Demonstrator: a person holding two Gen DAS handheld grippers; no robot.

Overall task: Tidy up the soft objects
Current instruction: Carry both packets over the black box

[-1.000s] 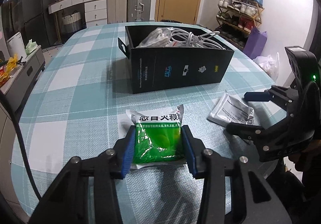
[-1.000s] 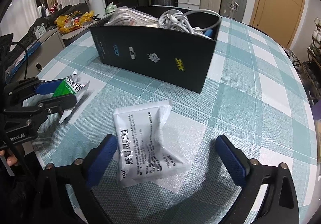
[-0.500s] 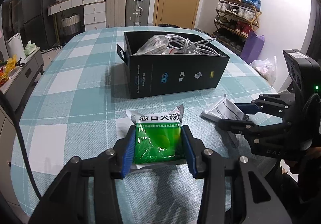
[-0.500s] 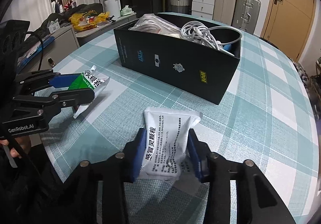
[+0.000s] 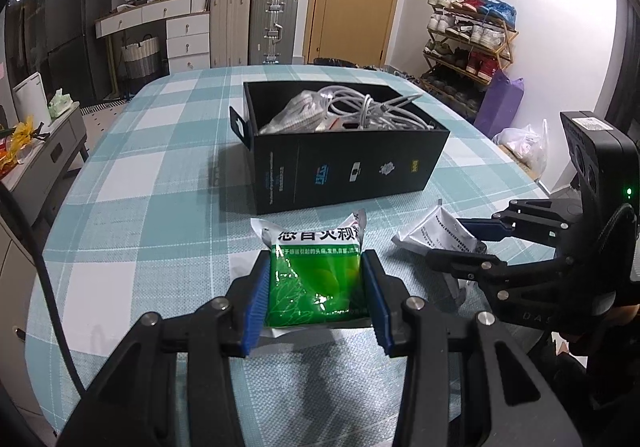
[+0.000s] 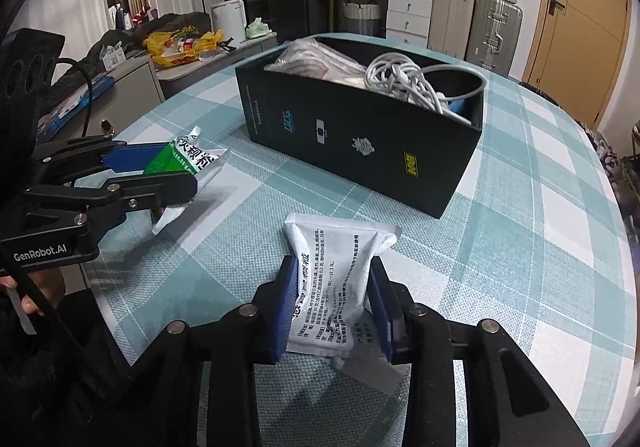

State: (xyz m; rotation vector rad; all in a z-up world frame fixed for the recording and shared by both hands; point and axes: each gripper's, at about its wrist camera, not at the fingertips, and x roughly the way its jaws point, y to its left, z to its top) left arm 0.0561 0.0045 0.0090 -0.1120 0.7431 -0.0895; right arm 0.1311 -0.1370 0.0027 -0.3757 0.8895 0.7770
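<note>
Left claw [image 5: 316, 287] clamped on green sachet [image 5: 316, 279]; blue pads press both side edges, white top edge of sachet sticks out ahead of the tips. Sachet bottom looks to rest on the tabletop [image 5: 160, 215], contact uncertain.

Right claw [image 6: 334, 303] jaws have just been closing, now pinching white sachet [image 6: 340, 267] between them; pack creased at the pinch, its upper end fanning out beyond the tips.

From the left view, right claw [image 5: 468, 243] sits off to the right of the left claw, apart from it, white sachet [image 5: 432, 235] in its tips.

Black box [image 5: 352, 171] stands ahead of both claws, open-topped, holding white cables [image 5: 368, 107] and a clear packet [image 6: 316, 59]. Both sachets outside it.
</note>
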